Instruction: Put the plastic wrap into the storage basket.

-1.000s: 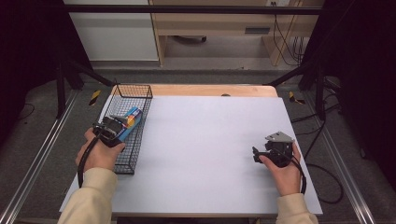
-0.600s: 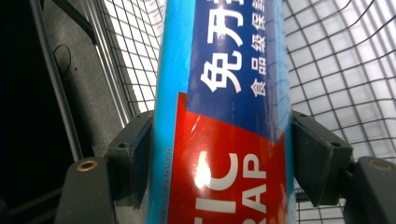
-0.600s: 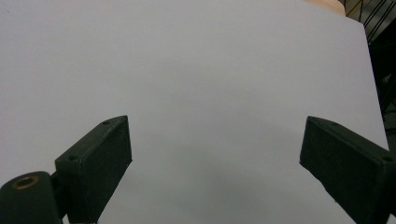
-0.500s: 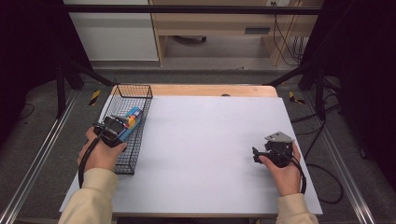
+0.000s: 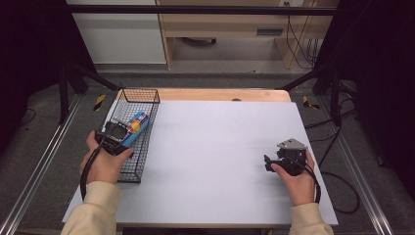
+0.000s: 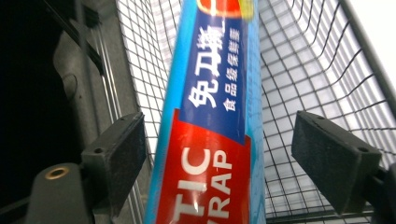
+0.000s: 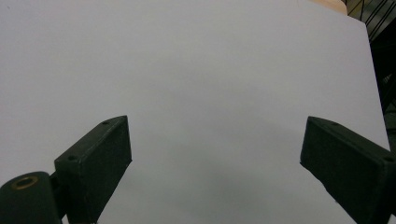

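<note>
Now the left gripper [image 6: 219, 154], its fingers [image 6: 116, 158] just opening, frees the plastic wrap box [image 6: 210, 140] into the wire basket [image 5: 147, 95]. Withdraw straight back without snagging it. Right gripper [image 7: 215, 154] fingers stand apart, empty.

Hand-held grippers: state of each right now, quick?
Left hand-held gripper: jaws have just been opening; pads clear of the plastic wrap box between them, in the wire basket.
Right hand-held gripper: open, holding nothing.
</note>
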Demonstrator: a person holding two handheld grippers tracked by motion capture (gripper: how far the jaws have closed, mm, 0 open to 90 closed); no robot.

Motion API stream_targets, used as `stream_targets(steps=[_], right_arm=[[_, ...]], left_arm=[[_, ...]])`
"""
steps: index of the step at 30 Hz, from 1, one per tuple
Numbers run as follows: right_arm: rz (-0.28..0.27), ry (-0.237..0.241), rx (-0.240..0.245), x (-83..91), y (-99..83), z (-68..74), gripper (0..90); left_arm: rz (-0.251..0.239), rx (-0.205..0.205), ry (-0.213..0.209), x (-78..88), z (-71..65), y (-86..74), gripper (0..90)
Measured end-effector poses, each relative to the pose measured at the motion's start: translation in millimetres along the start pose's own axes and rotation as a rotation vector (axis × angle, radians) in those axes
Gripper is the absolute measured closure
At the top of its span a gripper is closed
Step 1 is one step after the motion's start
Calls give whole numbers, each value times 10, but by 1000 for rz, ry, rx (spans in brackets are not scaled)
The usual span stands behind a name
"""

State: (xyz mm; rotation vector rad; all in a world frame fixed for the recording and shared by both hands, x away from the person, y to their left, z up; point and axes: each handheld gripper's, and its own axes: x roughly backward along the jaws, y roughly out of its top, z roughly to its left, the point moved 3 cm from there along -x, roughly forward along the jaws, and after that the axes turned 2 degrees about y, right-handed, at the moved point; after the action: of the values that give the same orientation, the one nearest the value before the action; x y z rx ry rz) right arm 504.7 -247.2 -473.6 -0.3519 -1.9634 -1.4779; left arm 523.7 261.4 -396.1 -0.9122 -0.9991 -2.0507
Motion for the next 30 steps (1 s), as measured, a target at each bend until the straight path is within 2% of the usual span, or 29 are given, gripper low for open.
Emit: stream_targets(steps=[1,4,6,10,13,26,30], right_arm=[[0,0,0,1,-1,0,91],[0,-3,0,4,-1,-5,90],[-1,-5,-3,4,-1,-6,88],[1,-5,-3,3,-4,-2,82],[-5,-2,-4,13,-1,4,76],[-9,0,-4,15,-1,1,60],[-10,-2,-3,17,-1,-1,59]], left_arm=[[-29,7,12,61,14,6,170],[-54,3,22,119,12,7,142],[-87,-4,12,180,-16,12,133],[-120,-14,-2,263,-64,33,118],[-140,-23,-23,311,-86,74,108],[-185,-24,-50,375,-81,175,83],[-214,-24,-65,386,-87,195,64]])
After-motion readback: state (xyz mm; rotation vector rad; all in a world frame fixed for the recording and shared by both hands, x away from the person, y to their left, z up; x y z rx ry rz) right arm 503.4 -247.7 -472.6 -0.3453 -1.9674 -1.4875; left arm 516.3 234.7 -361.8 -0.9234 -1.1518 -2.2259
